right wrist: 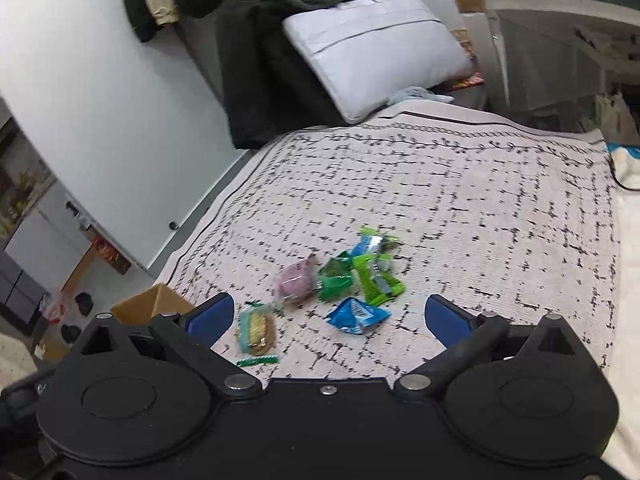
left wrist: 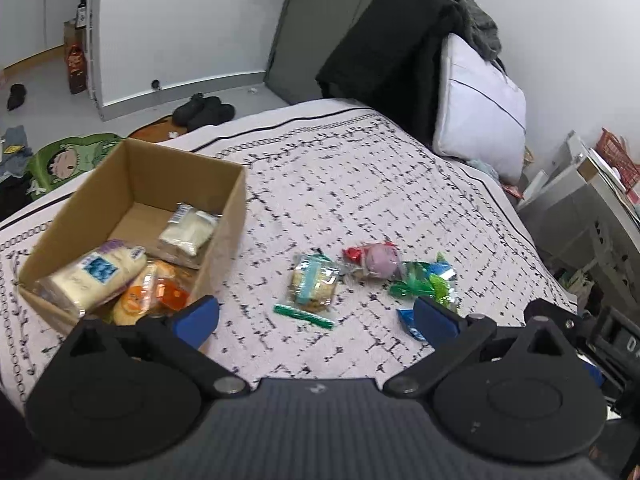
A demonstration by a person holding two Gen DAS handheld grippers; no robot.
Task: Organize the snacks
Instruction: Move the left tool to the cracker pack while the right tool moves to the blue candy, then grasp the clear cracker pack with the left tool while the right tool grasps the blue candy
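Observation:
A cardboard box (left wrist: 224, 216) sits on the patterned bed cover at the left and holds several snack packs, among them a pale bread pack (left wrist: 90, 276) and a white pack (left wrist: 188, 230). Loose snacks lie to its right: a clear cookie pack (left wrist: 314, 284), a green stick (left wrist: 304, 315), a pink snack (left wrist: 380, 260), green wrappers (left wrist: 424, 280) and a blue packet (right wrist: 357, 315). My left gripper (left wrist: 316, 320) is open and empty, just in front of the cookie pack. My right gripper (right wrist: 328, 316) is open and empty, above the blue packet (right wrist: 357, 315) and cookie pack (right wrist: 256, 330).
A white pillow (left wrist: 480, 108) and dark clothes (left wrist: 384, 52) lie at the head of the bed. Black shoes (left wrist: 204, 110) and a green mat (left wrist: 68, 160) are on the floor beyond the box. A grey cabinet (left wrist: 592, 208) stands to the right of the bed.

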